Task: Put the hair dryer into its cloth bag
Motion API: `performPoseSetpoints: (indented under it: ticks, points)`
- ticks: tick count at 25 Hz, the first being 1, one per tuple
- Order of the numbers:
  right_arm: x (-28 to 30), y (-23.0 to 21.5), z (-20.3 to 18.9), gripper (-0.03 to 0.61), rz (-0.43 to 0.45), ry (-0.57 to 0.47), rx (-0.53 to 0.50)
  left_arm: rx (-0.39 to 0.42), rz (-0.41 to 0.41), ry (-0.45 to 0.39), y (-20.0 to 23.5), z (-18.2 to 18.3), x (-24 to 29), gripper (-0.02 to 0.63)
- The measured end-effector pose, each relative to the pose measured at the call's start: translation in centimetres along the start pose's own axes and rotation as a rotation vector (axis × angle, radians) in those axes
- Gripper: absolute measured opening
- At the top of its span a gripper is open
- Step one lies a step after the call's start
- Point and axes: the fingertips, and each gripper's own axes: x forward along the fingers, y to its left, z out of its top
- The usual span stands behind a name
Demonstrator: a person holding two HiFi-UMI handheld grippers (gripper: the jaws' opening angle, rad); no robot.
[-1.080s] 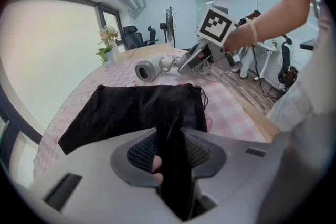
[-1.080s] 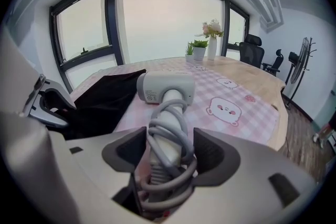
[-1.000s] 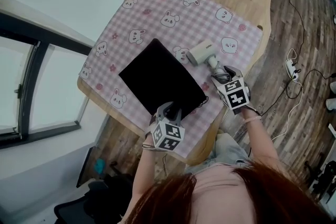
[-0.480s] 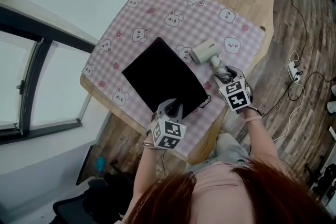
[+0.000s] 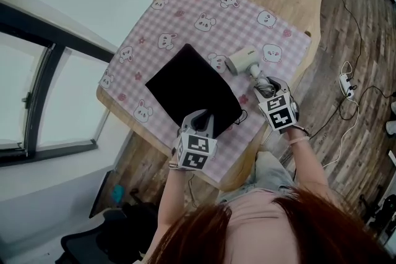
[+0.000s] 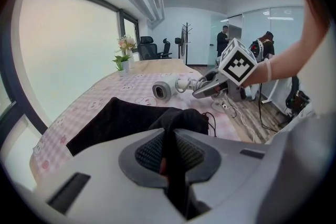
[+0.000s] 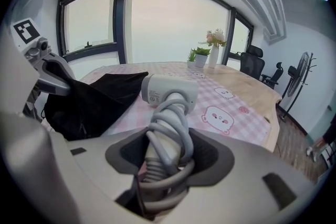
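Head view: left gripper (image 5: 206, 123), jaws just closing, pinches the edge of the cloth bag (image 5: 190, 86); right gripper (image 5: 265, 86), likewise closing, clasps the corded handle of the hair dryer (image 5: 242, 60), not yet bagged.

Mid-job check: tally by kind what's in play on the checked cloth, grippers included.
Hair dryer: 1
Cloth bag: 1
Grippers: 2 (left gripper, jaws just closing, pinches the cloth bag; right gripper, jaws just closing, grips the hair dryer)
Total: 4
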Motion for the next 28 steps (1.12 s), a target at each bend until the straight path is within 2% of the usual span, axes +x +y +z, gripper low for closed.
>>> performPoseSetpoints:
  ticks: [8, 16, 21, 28]
  points:
    - [-2.8, 0.1, 1.0, 0.219, 0.017, -0.059, 0.022, -0.004, 0.009, 0.001, -0.6, 1.2, -0.7, 0.04]
    - [-6.1, -0.1, 2.5, 0.218, 0.039, -0.125, -0.003, -0.032, 0.02, 0.002, -0.7, 2.6, -1.4, 0.04]
    - [-7.7, 0.0, 3.0, 0.218, 0.069, -0.143, -0.025, -0.075, 0.031, 0.005, -0.4, 3.5, -1.8, 0.04]
    - [-9.5, 0.5, 3.0, 0.218, 0.102, -0.154, -0.042, -0.07, 0.029, 0.018, -0.7, 4.1, -2.2, 0.04]
